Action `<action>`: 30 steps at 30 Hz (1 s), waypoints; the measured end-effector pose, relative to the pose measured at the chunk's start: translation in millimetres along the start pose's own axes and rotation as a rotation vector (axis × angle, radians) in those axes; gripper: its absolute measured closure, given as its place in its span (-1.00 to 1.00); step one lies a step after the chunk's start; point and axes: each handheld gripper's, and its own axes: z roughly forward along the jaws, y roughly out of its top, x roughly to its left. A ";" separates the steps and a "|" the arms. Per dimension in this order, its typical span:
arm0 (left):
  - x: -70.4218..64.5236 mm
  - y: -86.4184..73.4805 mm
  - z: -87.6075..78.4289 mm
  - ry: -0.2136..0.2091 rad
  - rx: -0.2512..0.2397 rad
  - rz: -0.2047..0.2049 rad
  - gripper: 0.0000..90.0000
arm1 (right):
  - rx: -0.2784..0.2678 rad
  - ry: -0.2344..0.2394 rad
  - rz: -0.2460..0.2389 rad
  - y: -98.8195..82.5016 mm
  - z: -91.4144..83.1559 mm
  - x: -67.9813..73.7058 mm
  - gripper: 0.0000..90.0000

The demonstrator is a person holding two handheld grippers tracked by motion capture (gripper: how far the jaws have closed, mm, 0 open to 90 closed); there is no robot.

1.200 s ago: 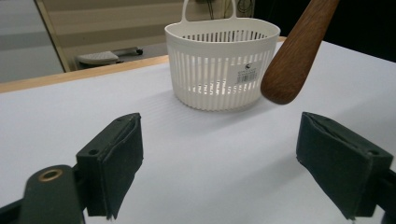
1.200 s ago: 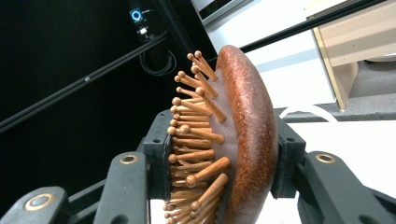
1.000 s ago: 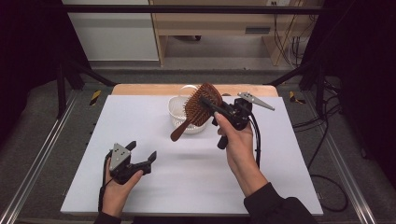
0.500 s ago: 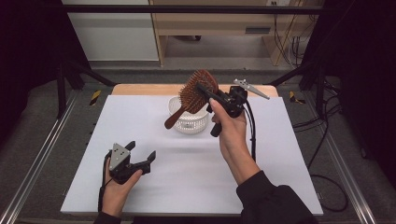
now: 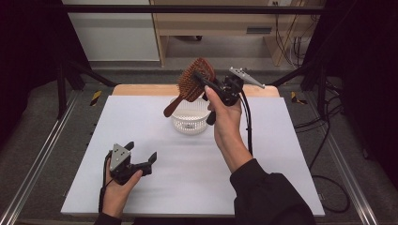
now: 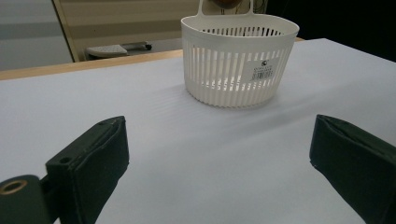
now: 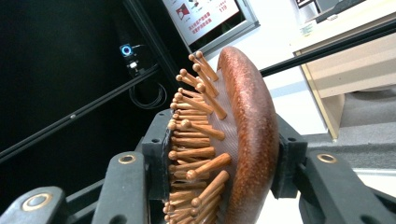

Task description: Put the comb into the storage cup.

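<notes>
Above the white basket [image 5: 190, 119], my right gripper [image 5: 206, 84] pinches the wooden hairbrush [image 5: 197, 79] across its head — pads on the bristles and the back, handle slanting down toward the basket so it can drop in. My left gripper [image 5: 141, 157] rests on the table [image 5: 291, 154], jaws just spread wide, nothing between them.

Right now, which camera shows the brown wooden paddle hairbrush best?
The high view: the whole brown wooden paddle hairbrush, head and handle, shows above the white slotted plastic basket. The right gripper view shows its clamped head up close; the left gripper view, just a sliver.
</notes>
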 end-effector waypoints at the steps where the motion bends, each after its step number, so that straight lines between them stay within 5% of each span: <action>1: -0.1 -0.1 0.2 0.001 -0.001 -0.001 -0.90 | -0.001 -0.004 -0.005 0.7 1.9 -0.8 0.15; 30: 3.6 -1.1 0.2 -0.017 -0.023 0.001 -0.94 | -0.037 -0.058 -0.030 9.3 9.7 -20.8 0.14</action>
